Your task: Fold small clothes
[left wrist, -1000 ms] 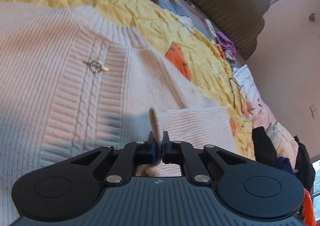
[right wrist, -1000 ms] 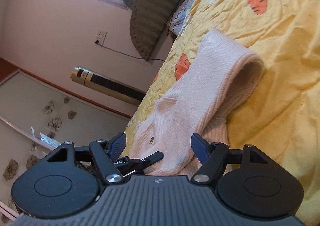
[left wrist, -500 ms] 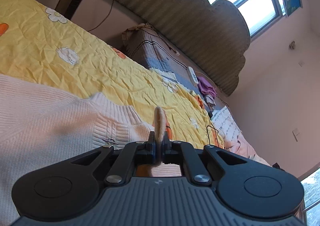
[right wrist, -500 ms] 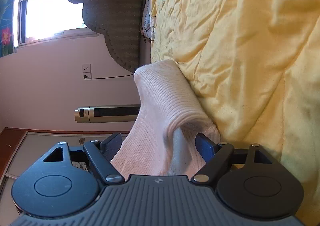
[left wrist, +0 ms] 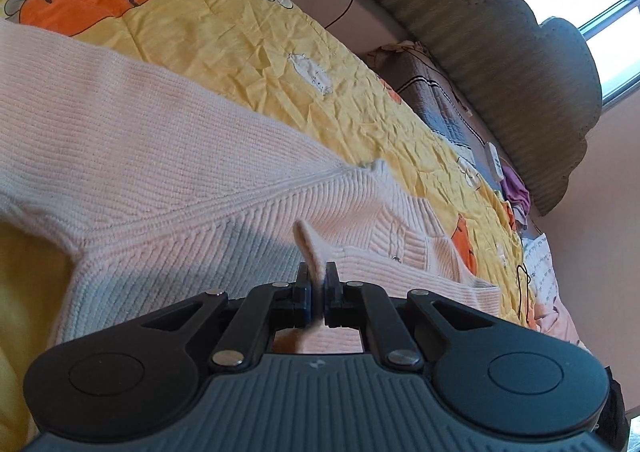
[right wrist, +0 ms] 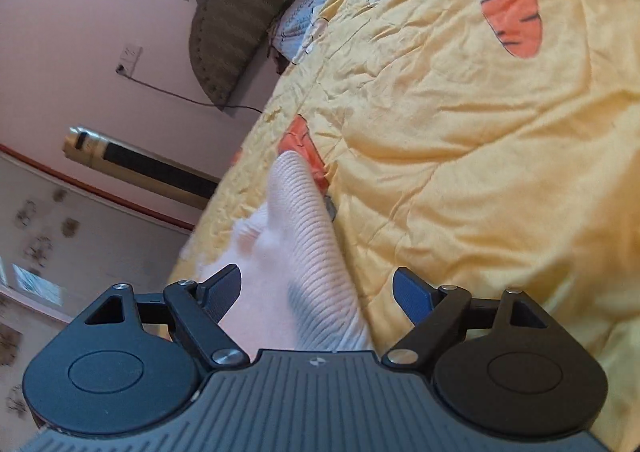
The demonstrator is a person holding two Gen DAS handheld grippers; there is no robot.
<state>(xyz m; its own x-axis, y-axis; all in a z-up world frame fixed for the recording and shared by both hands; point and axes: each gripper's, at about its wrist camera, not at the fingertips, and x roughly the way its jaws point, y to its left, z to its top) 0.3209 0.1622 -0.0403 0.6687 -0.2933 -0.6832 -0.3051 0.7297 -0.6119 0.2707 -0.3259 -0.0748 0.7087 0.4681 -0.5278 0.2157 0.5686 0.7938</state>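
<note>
yellow bedspread (left wrist: 248, 52); left gripper (left wrist: 316, 280) pinching pink sweater (left wrist: 160, 172); right gripper (right wrist: 316, 288) spread.

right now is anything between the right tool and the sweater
Nothing visible. The sweater already lies in the gap of the open right tool, with only the yellow quilt beyond. The left tool is shut on a fold of it.

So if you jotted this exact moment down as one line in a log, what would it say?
step: folding pink sweater | left gripper: shut on sweater edge | right gripper: open, sleeve between jaws | surface: yellow carrot quilt
</note>
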